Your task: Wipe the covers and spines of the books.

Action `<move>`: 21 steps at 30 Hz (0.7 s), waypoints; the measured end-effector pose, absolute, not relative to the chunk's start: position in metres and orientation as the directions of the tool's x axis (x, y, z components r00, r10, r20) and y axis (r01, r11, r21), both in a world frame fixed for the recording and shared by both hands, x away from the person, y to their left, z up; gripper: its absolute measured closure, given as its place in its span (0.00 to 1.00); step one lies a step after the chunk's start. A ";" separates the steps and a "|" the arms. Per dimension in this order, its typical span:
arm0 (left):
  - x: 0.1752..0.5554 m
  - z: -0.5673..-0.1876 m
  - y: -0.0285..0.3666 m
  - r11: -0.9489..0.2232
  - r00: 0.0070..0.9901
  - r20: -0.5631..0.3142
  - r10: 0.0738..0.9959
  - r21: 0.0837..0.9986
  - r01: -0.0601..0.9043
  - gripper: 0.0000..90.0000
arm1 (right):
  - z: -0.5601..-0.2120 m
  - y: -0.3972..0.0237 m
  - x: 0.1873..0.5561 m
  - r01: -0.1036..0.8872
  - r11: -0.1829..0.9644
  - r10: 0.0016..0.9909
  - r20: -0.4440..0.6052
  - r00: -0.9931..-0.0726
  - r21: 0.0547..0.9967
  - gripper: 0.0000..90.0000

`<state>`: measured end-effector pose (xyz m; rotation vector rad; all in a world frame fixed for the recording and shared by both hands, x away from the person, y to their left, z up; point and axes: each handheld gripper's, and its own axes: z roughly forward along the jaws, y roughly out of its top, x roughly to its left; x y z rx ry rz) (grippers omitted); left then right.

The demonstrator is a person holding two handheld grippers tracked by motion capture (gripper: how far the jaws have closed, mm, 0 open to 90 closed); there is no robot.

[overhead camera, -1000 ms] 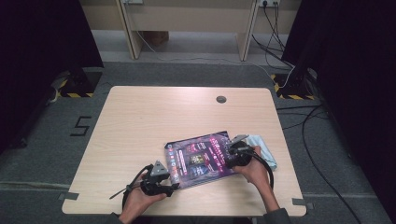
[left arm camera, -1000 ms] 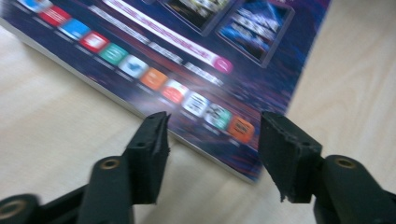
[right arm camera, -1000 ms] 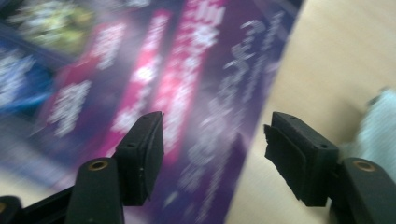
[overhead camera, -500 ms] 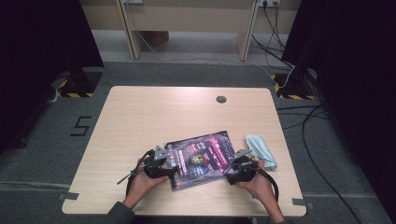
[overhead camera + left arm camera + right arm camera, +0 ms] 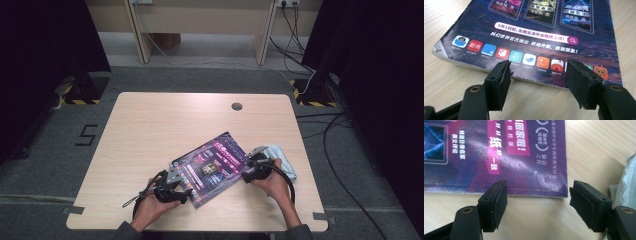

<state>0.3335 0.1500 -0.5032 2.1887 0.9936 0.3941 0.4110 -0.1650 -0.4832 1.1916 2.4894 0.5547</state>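
A glossy purple magazine [image 5: 212, 167] lies flat and askew on the wooden table [image 5: 150, 130]. My left gripper [image 5: 187, 194] sits at its near left corner, and in the left gripper view this gripper [image 5: 537, 63] is open, its pads just short of the magazine's [image 5: 531, 37] edge. Its jaws have just been closing a little, with nothing between them. My right gripper [image 5: 246, 176] is at the magazine's right corner. In the right gripper view it [image 5: 539, 183] stands open before the cover's [image 5: 499, 152] edge. Its jaws have just been opening and hold nothing.
A crumpled pale blue cloth [image 5: 280, 157] lies just right of my right hand and appears at the edge of the right gripper view [image 5: 627, 182]. A round cable hole [image 5: 237, 106] sits near the table's far edge. Cables run across the floor at the right.
The magazine has turned a little, its far corner swinging away from me. My right hand came off the cloth's side to the magazine's right corner. The left hand stays at the near left corner.
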 end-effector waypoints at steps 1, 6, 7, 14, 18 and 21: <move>0.334 -0.503 0.150 -0.468 0.661 -0.009 0.750 0.699 0.541 0.40 | -0.483 -0.165 0.411 0.666 0.575 0.792 -0.121 -0.598 0.475 0.33; 0.327 -0.504 0.146 -0.461 0.671 -0.035 0.741 0.700 0.546 0.41 | -0.482 -0.160 0.428 0.674 0.579 0.798 -0.149 -0.584 0.459 0.32; 0.325 -0.504 0.144 -0.485 0.679 -0.019 0.733 0.686 0.543 0.41 | -0.481 -0.158 0.431 0.674 0.579 0.800 -0.161 -0.578 0.458 0.33; 0.322 -0.504 0.140 -0.505 0.711 -0.031 0.703 0.682 0.529 0.41 | -0.478 -0.144 0.429 0.634 0.602 0.785 -0.218 -0.579 0.485 0.37; 0.327 -0.498 0.149 -0.447 0.682 -0.050 0.730 0.720 0.531 0.40 | -0.477 -0.140 0.414 0.614 0.594 0.768 -0.139 -0.625 0.520 0.37; 0.332 -0.494 0.153 -0.431 0.667 -0.037 0.744 0.737 0.521 0.37 | -0.473 -0.137 0.410 0.604 0.582 0.764 -0.112 -0.636 0.544 0.36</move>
